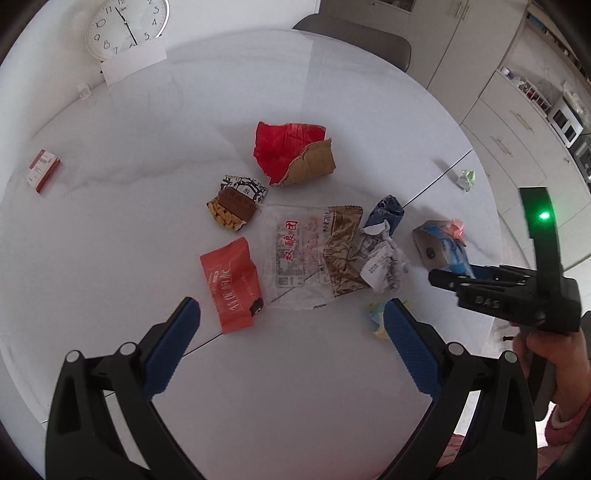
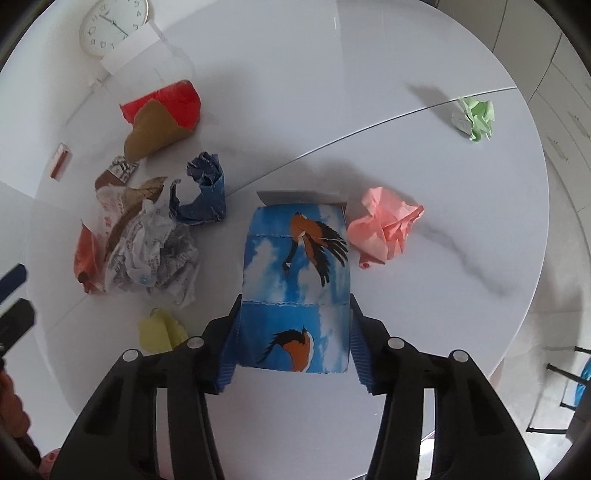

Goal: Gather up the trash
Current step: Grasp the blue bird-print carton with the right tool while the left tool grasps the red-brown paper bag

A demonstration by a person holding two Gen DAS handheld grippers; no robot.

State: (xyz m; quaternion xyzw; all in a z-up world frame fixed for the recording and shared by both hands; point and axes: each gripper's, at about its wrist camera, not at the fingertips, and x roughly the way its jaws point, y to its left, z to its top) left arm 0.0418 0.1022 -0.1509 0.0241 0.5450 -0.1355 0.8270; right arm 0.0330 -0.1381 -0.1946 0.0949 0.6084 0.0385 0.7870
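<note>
The white surface (image 2: 406, 155) fills both views, round, with a seam across it. A clock (image 1: 125, 26) leans at its far edge.

My right tool (image 2: 293, 343) points steeply down at a blue carton (image 2: 295, 266) printed with birds and clouds. The carton lies between its ribbed blue pads (image 2: 229, 354), which sit against both sides: I read it as clamped on the carton, which still rests on the surface.

My left tool (image 1: 291, 321) hangs above the surface with its pads wide apart and nothing between them.

The rest of the trash lies ahead of it. A torn red card piece (image 1: 291, 151) with a brown underside lies farthest. Nearer, a clear wrapper (image 1: 306, 254) with red print lies beside an orange packet (image 1: 232, 284), and a small nut packet (image 1: 236, 203) sits between them and the card. A crumpled receipt (image 1: 384, 262) rests on the wrapper's right edge, touching a crushed dark-blue pack (image 1: 384, 214).

A pink paper ball (image 2: 384, 229) lies just beside the carton. A green ball (image 2: 476, 118) lies well apart, across the seam. A yellow scrap (image 2: 160, 330) lies near my right tool's left pad. A small red-and-white box (image 1: 44, 170) sits alone at the far left.
</note>
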